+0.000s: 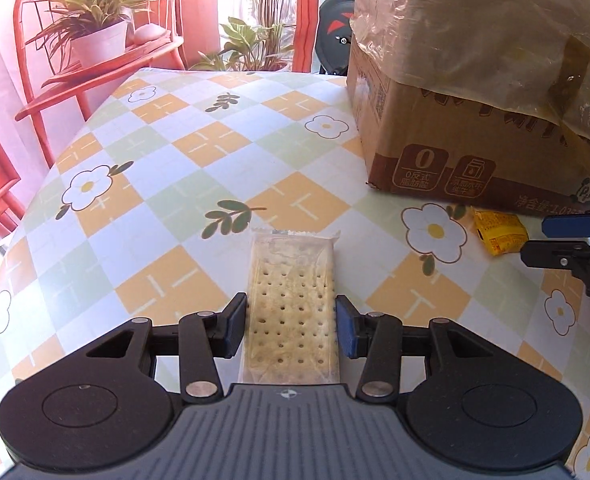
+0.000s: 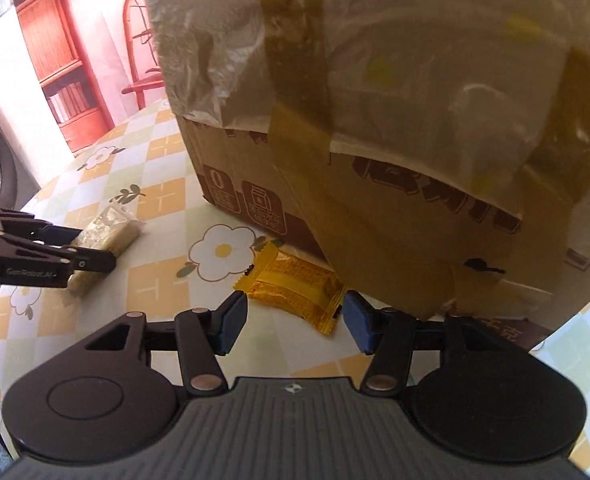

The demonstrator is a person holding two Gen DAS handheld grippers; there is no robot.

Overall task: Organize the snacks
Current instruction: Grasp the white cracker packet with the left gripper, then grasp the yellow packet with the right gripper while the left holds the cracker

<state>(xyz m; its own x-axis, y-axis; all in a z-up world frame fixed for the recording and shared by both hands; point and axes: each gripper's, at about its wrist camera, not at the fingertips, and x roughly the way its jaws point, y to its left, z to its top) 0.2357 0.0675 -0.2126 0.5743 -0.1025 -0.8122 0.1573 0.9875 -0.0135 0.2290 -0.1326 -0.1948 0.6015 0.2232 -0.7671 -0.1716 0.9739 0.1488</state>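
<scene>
A clear-wrapped cracker packet (image 1: 291, 304) sits lengthwise between the pads of my left gripper (image 1: 291, 326), which is shut on its two long edges. The right wrist view shows the same packet (image 2: 107, 236) in those fingers, tilted over the tablecloth. A yellow snack packet (image 2: 291, 286) lies on the table against the foot of the cardboard box (image 2: 335, 208). My right gripper (image 2: 293, 320) flanks its near end, and the blue pads stand at the packet's corners without squeezing it. The left wrist view has this packet (image 1: 499, 232) just ahead of the right gripper's fingers (image 1: 551, 252).
The big cardboard box (image 1: 455, 128), draped in plastic film and brown tape, fills the far right of the table. A flower-patterned cloth (image 1: 199, 148) covers the table. Beyond its far edge stand a red rack with potted plants (image 1: 95, 36) and a red bookshelf (image 2: 63, 68).
</scene>
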